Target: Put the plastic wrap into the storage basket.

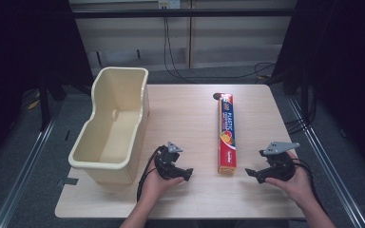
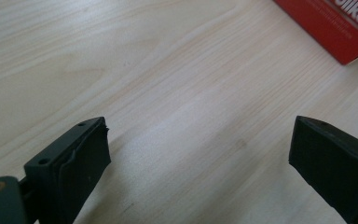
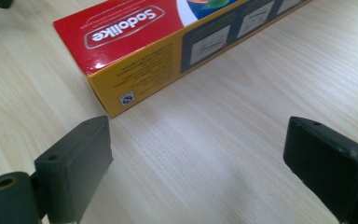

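Evidently we flank the plastic-wrap box [image 1: 227, 133] with left gripper [image 1: 188, 175] and right gripper [image 1: 250, 173], jaws spread empty, poised to grab its near end.

Overhead forward-down view; two close jaw-level views sharing the box [image 1: 227, 133] end.

One plastic-wrap box [image 1: 227, 133]; one cream tub [image 1: 113, 124]; two grippers, left [image 1: 188, 174] and right [image 1: 250, 173]; perhaps one dark disc [image 1: 217, 96].

On a table [image 1: 185, 118], a tub [image 1: 111, 128] at the left edge and a long wrap box [image 1: 227, 133] lying lengthwise right of centre, well apart; nearer the person, left gripper [image 1: 186, 174] between tub and box, right gripper [image 1: 253, 174] just right of the box's near end.
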